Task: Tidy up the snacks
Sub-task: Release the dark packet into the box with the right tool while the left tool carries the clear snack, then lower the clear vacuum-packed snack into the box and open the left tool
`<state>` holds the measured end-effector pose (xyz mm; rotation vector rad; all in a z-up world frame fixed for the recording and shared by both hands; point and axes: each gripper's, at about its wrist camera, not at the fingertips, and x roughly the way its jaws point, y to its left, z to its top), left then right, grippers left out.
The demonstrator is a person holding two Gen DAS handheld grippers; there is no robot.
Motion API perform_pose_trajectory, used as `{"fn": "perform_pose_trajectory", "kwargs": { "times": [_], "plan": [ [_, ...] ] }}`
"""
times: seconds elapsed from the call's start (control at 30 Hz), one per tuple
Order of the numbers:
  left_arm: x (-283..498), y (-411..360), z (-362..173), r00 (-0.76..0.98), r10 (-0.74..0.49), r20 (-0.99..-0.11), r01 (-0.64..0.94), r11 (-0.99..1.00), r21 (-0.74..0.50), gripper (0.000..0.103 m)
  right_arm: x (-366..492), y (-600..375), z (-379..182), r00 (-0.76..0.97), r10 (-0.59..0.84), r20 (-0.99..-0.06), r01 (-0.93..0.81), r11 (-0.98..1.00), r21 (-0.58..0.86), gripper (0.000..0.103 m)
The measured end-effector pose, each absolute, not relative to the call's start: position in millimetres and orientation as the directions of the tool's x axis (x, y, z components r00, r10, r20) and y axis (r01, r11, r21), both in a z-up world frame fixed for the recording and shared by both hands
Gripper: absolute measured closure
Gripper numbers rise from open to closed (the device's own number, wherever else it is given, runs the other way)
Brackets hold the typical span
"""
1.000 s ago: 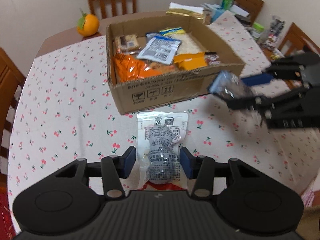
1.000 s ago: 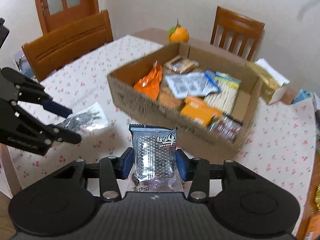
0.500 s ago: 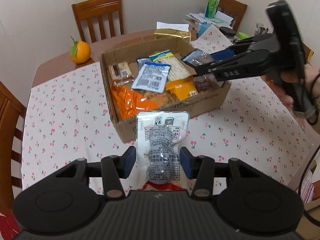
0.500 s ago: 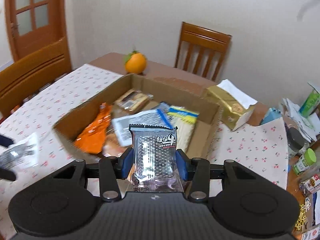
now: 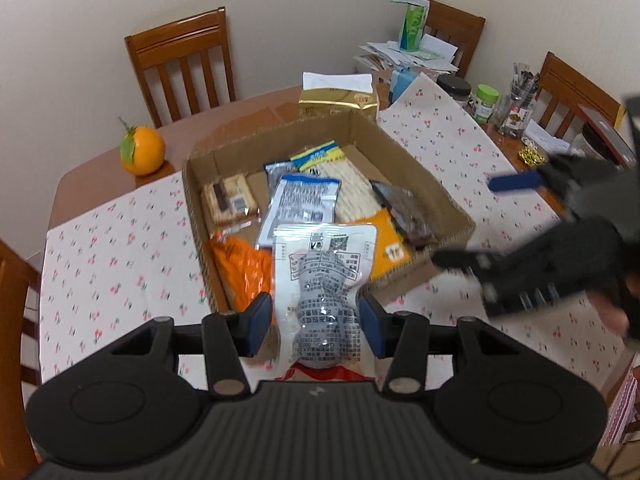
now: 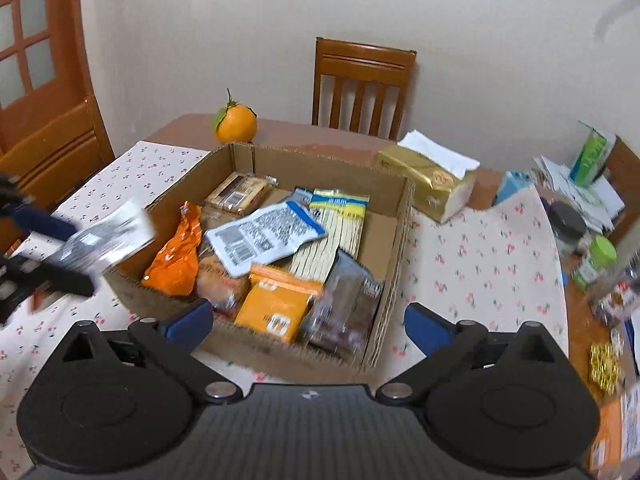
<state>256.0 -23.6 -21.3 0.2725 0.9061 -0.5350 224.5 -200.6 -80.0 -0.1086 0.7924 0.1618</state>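
currently, the shallow brown cardboard box (image 6: pixel 394 240) at the table's centre held most of the snacks: an orange foil bag (image 6: pixel 176 258) at its 8 o'clock corner, a white-and-blue flat pouch (image 6: pixel 266 236) near the middle, a yellow-orange packet (image 6: pixel 276 308) at 6 o'clock, and a clear-and-dark wrapped packet (image 6: pixel 346 304) lying tilted at 5 o'clock against the near wall.

the right gripper (image 6: pixel 308 320) stood with its jaws wide apart and nothing between them, just short of the box's near wall. half a second earlier it had clamped that clear-and-dark packet above the box; the packet had since been let go into the box and the jaws had spread.

the left gripper (image 5: pixel 316 320) was closed on a white vacuum-sealed pouch with grey printed contents (image 5: pixel 326 276), held over the box's near edge at 6 o'clock. a second earlier this pouch had hung over the cherry-print tablecloth (image 5: pixel 120 248) short of the box; it had since been carried forward.

judged remaining: release of this pouch into the box. whether further loose snacks remained could not be told.
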Motion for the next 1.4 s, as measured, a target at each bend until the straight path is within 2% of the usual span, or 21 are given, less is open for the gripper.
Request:
{"fn": "perform_pose_trajectory", "kwargs": {
  "times": [0.6, 0.7, 0.77, 0.8, 1.03, 1.13, 1.23, 1.4],
  "plan": [
    [357, -86, -32, 0.506, -0.369, -0.78, 0.55, 0.834, -0.038, 0.055, 191, -202, -70, 0.672, 0.065, -0.738, -0.112, 0.994, -0.014, 0.0],
    [367, -96, -34, 0.523, -0.38, -0.763, 0.543, 0.839, -0.046, 0.047, 188, -206, -69, 0.672, 0.053, -0.739, -0.094, 0.995, -0.014, 0.0],
    [369, -97, -33, 0.538, -0.381, -0.752, 0.53, 0.846, -0.049, 0.018, 187, -208, -68, 0.671, 0.044, -0.74, -0.082, 0.997, -0.014, 0.0],
    [367, -97, -31, 0.555, -0.38, -0.74, 0.524, 0.851, -0.044, 0.015, 186, -209, -68, 0.672, 0.041, -0.739, -0.076, 0.997, -0.014, 0.0],
    [334, -73, -10, 0.667, -0.347, -0.659, 0.487, 0.873, 0.033, 0.01, 190, -215, -58, 0.661, 0.016, -0.75, -0.023, 1.0, 0.001, 0.0],
    [312, -53, -4, 0.695, -0.337, -0.635, 0.454, 0.891, 0.024, 0.006, 196, -216, -55, 0.641, -0.016, -0.767, 0.021, 1.0, -0.003, 0.0],
    [287, -28, -3, 0.708, -0.333, -0.623, 0.408, 0.913, -0.023, 0.006, 202, -217, -50, 0.609, -0.061, -0.791, 0.085, 0.996, -0.012, 0.0],
    [253, -1, -7, 0.677, -0.238, -0.697, 0.286, 0.957, -0.048, 0.006, 203, -213, -39, 0.571, -0.1, -0.815, 0.148, 0.989, -0.017, 0.0]
  ]
}}
